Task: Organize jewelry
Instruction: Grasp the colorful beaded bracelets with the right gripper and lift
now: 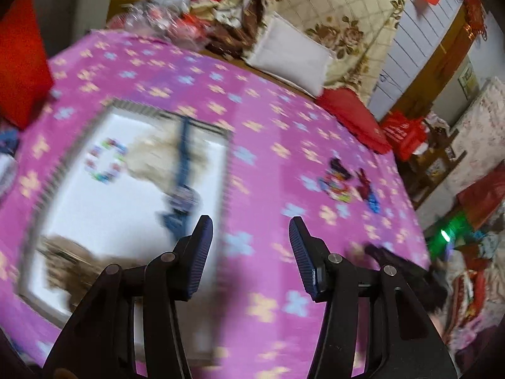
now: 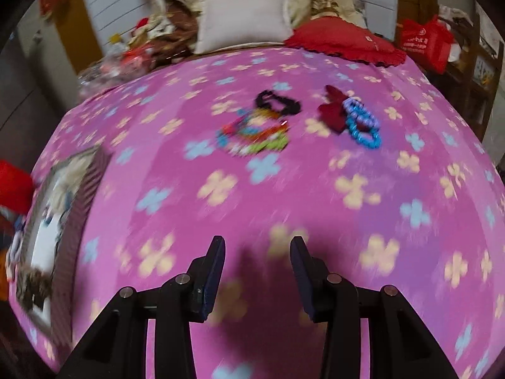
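Your bed's pink flowered blanket (image 2: 284, 195), a white tray (image 1: 104, 208), loose bracelets (image 2: 252, 132), white pillow (image 2: 243, 15), red cushion (image 2: 344, 41)

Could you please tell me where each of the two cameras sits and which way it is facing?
Left wrist: on the left gripper, angled down at the white rectangular tray holding a multicoloured bead bracelet; its own open fingers show.
Right wrist: on the right gripper, angled down at a blurred pile of bracelets; its own open fingers show.
Shared: pink flowered bedspread, tray, bracelets, white pillow.
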Demonstrator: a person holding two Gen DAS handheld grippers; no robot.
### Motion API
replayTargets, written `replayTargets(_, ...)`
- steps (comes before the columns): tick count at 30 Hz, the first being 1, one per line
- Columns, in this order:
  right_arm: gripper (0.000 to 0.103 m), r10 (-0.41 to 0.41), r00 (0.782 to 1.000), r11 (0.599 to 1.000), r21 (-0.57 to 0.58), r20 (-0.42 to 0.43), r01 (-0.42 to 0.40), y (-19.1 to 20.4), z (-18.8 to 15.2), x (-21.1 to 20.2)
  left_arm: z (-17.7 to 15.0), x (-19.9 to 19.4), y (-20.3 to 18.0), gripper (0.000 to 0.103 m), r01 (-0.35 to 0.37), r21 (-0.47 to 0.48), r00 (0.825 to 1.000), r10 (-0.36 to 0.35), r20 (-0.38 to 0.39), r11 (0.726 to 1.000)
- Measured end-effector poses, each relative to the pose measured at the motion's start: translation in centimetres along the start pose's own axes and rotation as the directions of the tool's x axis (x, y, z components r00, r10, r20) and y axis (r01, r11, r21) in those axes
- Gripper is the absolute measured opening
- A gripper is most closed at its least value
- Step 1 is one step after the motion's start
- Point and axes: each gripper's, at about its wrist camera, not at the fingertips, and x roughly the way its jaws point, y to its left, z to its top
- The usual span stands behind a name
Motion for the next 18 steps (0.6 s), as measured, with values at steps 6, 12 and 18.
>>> replayTargets(6,0.041,0.019,1.0,0.993,0.117,-0.024,-0.016,-1.7,7.3,5.3,-3.7,6.2,-5.3,0.051,0.014,0.159,0.995,0.003,-0.104,0.987)
replayTargets(12,0.041,-0.044,0.997,0.988,0.143,-0.058,0.052,-1.2,11.0,9.8,-4.7,8.4,-4.8,0.051,-0.015,0.243,0.994,0.04,-0.099,0.97)
replayTargets(18,0.013,-0.05,0.996,0.994,0.088,-0.077,0.056,0.4,10.9,10.8,-4.5,8.6,-3.5,0.051,-0.018,0.242,0.995,0.041,-0.089,0.97)
